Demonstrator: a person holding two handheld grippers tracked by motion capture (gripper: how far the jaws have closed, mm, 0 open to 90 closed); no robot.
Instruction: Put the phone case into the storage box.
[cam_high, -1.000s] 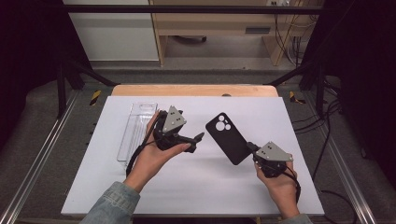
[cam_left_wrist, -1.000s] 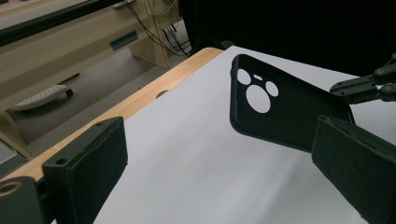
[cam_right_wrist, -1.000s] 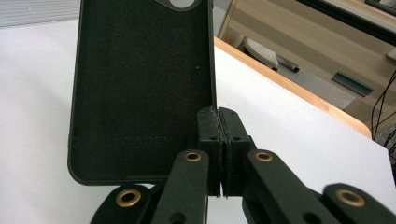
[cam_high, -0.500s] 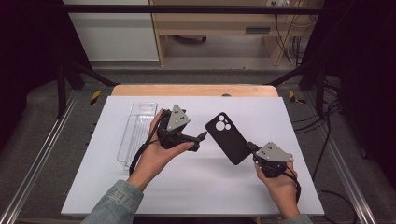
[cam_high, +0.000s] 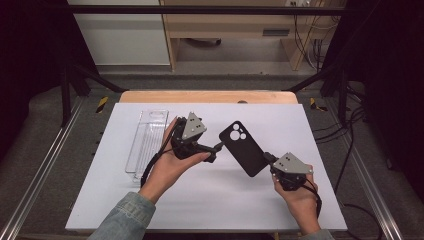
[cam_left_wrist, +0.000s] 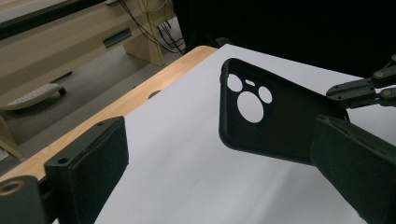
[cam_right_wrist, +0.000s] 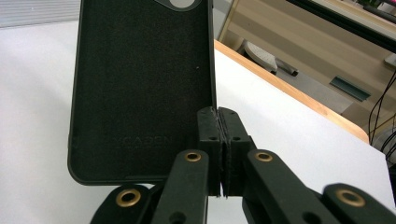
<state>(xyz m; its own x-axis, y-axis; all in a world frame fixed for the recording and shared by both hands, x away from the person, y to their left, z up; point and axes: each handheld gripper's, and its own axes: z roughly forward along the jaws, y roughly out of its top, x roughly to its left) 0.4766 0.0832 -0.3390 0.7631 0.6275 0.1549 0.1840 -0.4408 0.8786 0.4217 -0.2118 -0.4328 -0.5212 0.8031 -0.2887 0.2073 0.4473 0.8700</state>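
Note:
A black phone case with round camera cutouts is held tilted just above the white table top. My right gripper is shut on the case's side wall near its bottom corner. In the right gripper view the two pads press together on that wall, and the case's soft inner face shows. My left gripper is open at the case's camera end. In the left gripper view its jaws stand wide apart, with the case ahead by the right-hand jaw and not touched by the pads.
A clear plastic tray lies on the white top at the left, behind my left hand. The wooden table edge runs along the back. Metal rails flank the table, and cables hang at the right.
My left gripper has edged slightly to the right, closer to the camera end of the case. The right gripper and the case have stayed where they were.

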